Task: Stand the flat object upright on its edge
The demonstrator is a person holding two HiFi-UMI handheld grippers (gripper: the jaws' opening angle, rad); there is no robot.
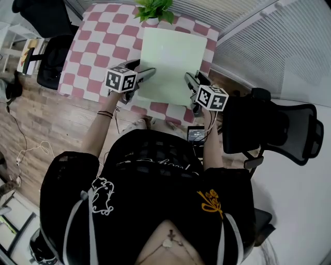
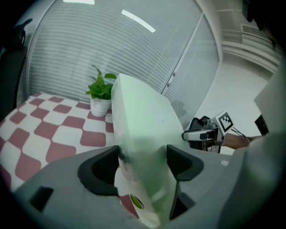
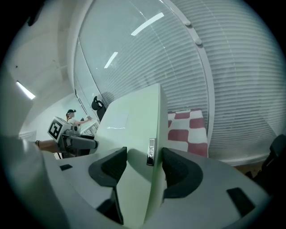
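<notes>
Left gripper (image 1: 146,75) and right gripper (image 1: 190,80) each pinch a side edge of the pale green board (image 1: 170,62); it seems light, stiff, maybe slippery, so edge holds suit it.

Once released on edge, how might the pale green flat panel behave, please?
Probably stiff: the pale green flat panel shows no sag between the left gripper and right gripper. Thin and wide, it would likely tip easily.

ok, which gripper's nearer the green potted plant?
Left. Left gripper grips the pale green flat board at the side nearer the potted plant; right gripper holds the opposite side, farther off.
</notes>
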